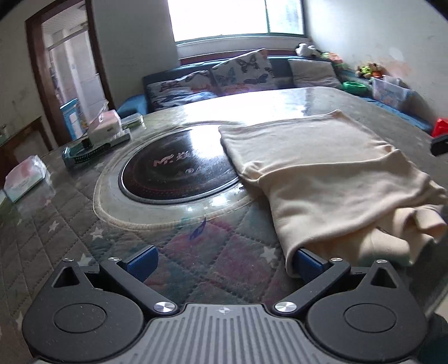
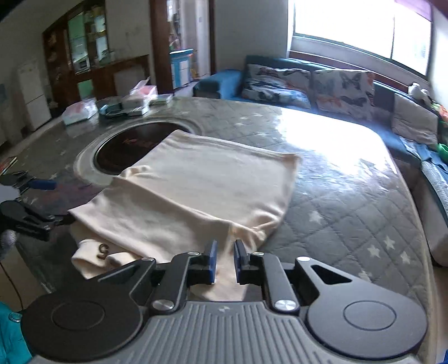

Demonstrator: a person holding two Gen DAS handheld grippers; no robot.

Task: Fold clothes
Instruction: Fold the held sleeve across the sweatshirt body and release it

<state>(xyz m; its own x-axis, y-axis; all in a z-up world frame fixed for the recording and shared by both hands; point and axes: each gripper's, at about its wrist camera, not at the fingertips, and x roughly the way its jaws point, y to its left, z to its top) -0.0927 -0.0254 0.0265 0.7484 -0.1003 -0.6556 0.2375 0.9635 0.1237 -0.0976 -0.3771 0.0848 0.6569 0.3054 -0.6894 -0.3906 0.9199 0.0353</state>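
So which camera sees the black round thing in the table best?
The left wrist view: the black round plate is near, mostly uncovered, with its white writing visible. In the right wrist view it sits farther off, smaller, and the cream garment covers part of it.

Both views are lit by daylight from a window (image 1: 235,19) far beyond the fingers, which is blown out to white. Strong glare is thrown on the glossy table cover (image 2: 336,140) ahead of the fingers, and a reflection is seen on the dark round hotplate (image 1: 179,170). Soft shadows are cast under the cream garment (image 1: 322,168). Straight lines are bent by fisheye distortion, corners are darkened, and distant furniture is slightly blurred.
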